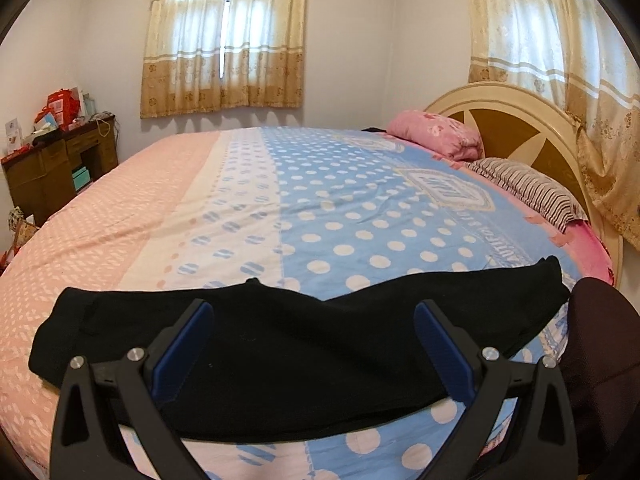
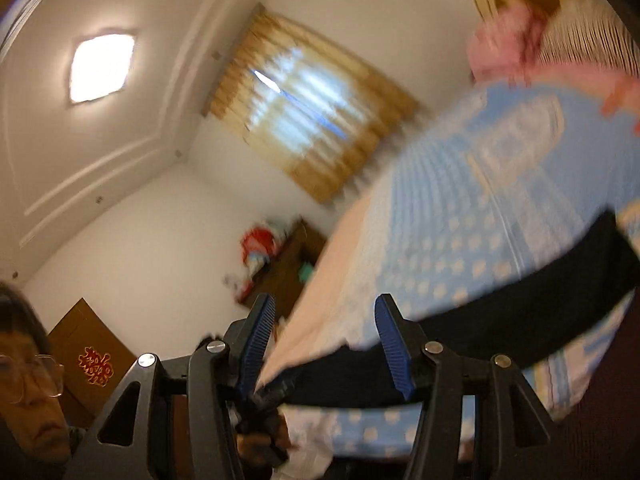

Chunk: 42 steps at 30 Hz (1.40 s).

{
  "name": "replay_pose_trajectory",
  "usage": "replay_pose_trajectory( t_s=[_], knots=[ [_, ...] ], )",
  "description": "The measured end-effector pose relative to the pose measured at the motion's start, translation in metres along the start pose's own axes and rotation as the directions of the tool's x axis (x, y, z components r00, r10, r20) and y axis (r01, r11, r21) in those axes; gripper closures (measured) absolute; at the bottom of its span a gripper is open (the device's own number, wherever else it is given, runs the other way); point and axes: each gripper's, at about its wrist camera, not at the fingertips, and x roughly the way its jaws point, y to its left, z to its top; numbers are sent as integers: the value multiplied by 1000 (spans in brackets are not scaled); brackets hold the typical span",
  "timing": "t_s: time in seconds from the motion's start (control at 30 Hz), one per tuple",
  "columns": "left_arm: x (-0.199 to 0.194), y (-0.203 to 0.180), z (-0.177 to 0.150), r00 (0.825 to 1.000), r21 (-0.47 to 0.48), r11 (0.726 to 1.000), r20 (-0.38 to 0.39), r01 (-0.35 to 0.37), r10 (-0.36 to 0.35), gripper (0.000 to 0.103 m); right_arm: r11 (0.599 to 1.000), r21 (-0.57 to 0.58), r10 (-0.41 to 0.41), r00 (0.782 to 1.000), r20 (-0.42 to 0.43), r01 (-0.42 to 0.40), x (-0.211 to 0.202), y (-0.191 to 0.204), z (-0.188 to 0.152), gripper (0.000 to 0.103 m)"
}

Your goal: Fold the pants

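The left gripper (image 1: 314, 312) hangs with its jaws spread wide, grasping nothing, just over the black pants (image 1: 280, 360), which lie flat across the near edge of the bed (image 1: 320, 200). Only the tilted, blurred right wrist view shows the right gripper (image 2: 326, 322), also released, plus a ceiling light (image 2: 102, 66) and a bespectacled face (image 2: 28, 392)

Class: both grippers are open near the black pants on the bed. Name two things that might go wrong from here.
1. The pants lie close to the near edge of the bed; a tug might slide them off.
2. The right gripper view is tilted and blurred, so its grasp may miss. The left gripper holds nothing.
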Motion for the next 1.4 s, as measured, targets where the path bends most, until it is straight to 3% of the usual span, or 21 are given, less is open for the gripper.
replay_pose_trajectory(
  t_s=[0.03, 0.1, 0.17, 0.23, 0.3, 0.47, 0.5, 0.6, 0.7, 0.83, 0.9, 1.0, 1.1, 1.13, 1.17, 1.2, 1.27, 1.4],
  knots=[
    [1, 1, -1, 1000, -6, 1000, -4, 0, 0, 1, 999, -4, -36, 999, -32, 36, 5, -6, -4, 49],
    [4, 3, -3, 1000, -13, 1000, -13, 1, -1, 1, 972, -31, -234, 963, -138, 232, 29, -24, -19, 49],
    [10, 5, -6, 1000, -12, 1000, -28, -5, 5, 1, 908, -46, -415, 875, -248, 417, 58, -56, -38, 49],
    [20, 5, -11, 998, -3, 1000, -55, -18, 18, 1, 869, -41, -482, 826, -292, 493, 82, -86, -59, 49],
    [27, 6, -16, 996, 3, 999, -81, -35, 35, 1, 848, -37, -513, 804, -301, 528, 100, -106, -71, 49],
    [43, 12, -23, 989, 10, 997, -123, -81, 81, 1, 844, 18, -506, 805, -310, 537, 151, -144, -89, 49],
    [45, 13, -24, 987, 20, 995, -124, -102, 104, 1, 848, 35, -498, 816, -292, 529, 156, -149, -90, 49],
    [50, 18, -28, 980, 39, 988, -134, -147, 151, 0, 856, 37, -494, 838, -231, 515, 156, -152, -88, 49],
    [58, 27, -32, 973, 23, 986, -164, -163, 164, 0, 850, 52, -505, 838, -206, 524, 153, -158, -82, 49],
    [60, 33, -35, 972, -13, 988, -180, -155, 150, 0, 804, 33, -586, 800, -129, 594, 132, -153, -68, 49],
    [59, 33, -35, 972, -14, 988, -181, -154, 149, 0, 790, 84, -598, 794, -108, 607, 120, -162, -58, 49],
    [58, 33, -35, 972, -1, 987, -171, -161, 158, 0, 754, 114, -643, 762, -76, 647, 103, -166, -45, 49],
    [62, 34, -36, 970, -6, 986, -182, -164, 160, 0, 737, 141, -660, 749, -57, 661, 89, -171, -32, 53],
    [63, 34, -36, 969, -11, 986, -188, -165, 160, 0, 709, 143, -691, 721, -56, 691, 88, -174, -26, 61],
    [64, 34, -36, 969, -17, 987, -194, -163, 156, 0, 691, 139, -708, 703, -66, 709, 86, -176, -22, 82],
    [64, 34, -36, 969, -21, 987, -198, -158, 151, 0, 685, 132, -714, 696, -79, 717, 88, -179, -20, 91],
    [64, 34, -36, 969, -17, 987, -197, -157, 151, 0, 684, 106, -712, 692, -116, 721, 92, -185, -19, 99],
    [62, 33, -34, 969, -6, 988, -196, -155, 151, 0, 667, 13, -741, 665, -91, 745, 86, -172, -21, 100]
  ],
)
